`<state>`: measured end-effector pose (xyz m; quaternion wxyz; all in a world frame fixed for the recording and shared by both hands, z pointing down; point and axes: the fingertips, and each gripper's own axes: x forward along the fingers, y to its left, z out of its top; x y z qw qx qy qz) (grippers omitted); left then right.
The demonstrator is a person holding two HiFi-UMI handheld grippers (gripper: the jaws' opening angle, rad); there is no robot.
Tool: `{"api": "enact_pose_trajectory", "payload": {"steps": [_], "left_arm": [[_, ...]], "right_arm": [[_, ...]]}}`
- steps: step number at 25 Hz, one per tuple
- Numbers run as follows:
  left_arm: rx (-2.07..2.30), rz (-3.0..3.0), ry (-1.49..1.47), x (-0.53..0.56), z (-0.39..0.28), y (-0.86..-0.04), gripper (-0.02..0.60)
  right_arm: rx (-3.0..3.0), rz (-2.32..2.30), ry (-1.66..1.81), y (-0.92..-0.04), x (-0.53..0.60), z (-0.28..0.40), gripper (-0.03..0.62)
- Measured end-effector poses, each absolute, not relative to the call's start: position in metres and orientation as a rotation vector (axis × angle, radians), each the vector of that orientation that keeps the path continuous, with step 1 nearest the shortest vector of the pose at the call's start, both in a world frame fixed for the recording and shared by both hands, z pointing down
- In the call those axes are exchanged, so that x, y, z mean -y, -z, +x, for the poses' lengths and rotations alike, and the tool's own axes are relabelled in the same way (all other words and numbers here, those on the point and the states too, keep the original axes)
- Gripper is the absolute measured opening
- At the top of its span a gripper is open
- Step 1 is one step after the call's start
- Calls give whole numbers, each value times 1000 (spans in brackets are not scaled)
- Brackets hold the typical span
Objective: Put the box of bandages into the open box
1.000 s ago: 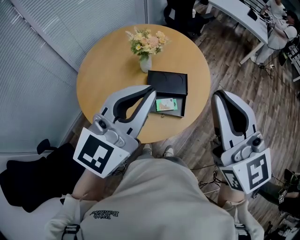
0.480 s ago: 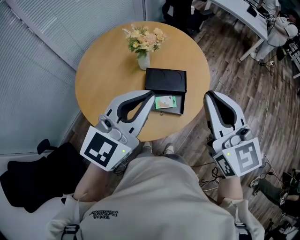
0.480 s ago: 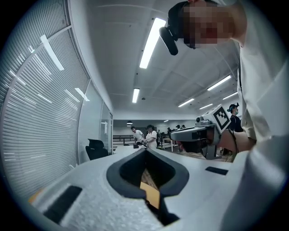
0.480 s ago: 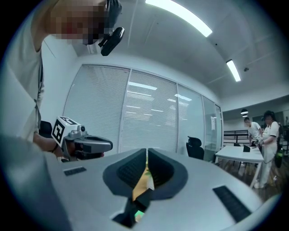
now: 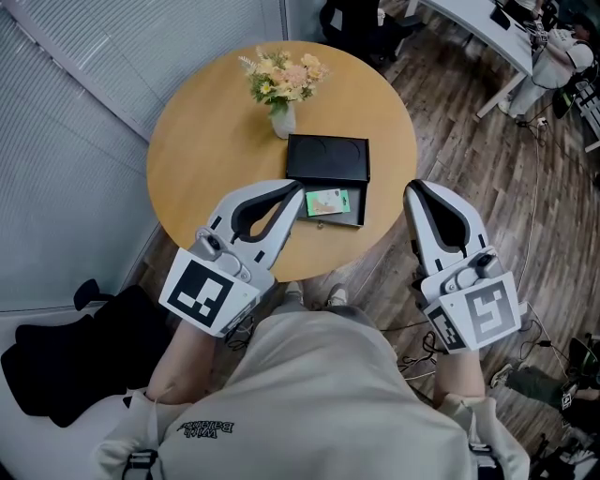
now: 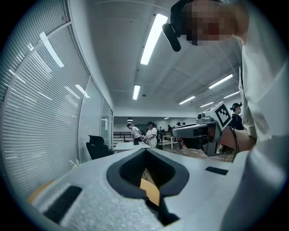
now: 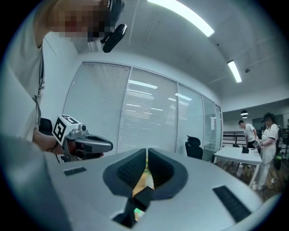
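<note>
A green box of bandages lies in the tray of the open black box, whose raised lid stands behind it on the round wooden table. My left gripper is shut and holds nothing; its tips hang just left of the tray, above the table's near edge. In the left gripper view its jaws meet, pointing level into the office. My right gripper is shut and empty, off the table's right edge over the floor. The right gripper view shows its jaws together.
A white vase of flowers stands behind the black box. Window blinds run along the left. A black bag lies on the floor at lower left. A white desk and a person are at the upper right.
Both grippers have sunk a little. In the head view the right gripper has shifted left, nearer the table's edge. The boxes have not moved and the jaws stay shut.
</note>
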<state>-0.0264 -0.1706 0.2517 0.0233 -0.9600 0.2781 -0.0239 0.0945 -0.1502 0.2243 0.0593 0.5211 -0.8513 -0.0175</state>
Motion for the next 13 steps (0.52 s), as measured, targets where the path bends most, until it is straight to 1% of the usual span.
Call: {"api": "enact_pose_trajectory", "payload": {"steps": [13], "left_arm": [[-883,-2963,104,172,-29,-256,21]], "right_arm": [[2584,1547,43,-229,152,91,35]]}}
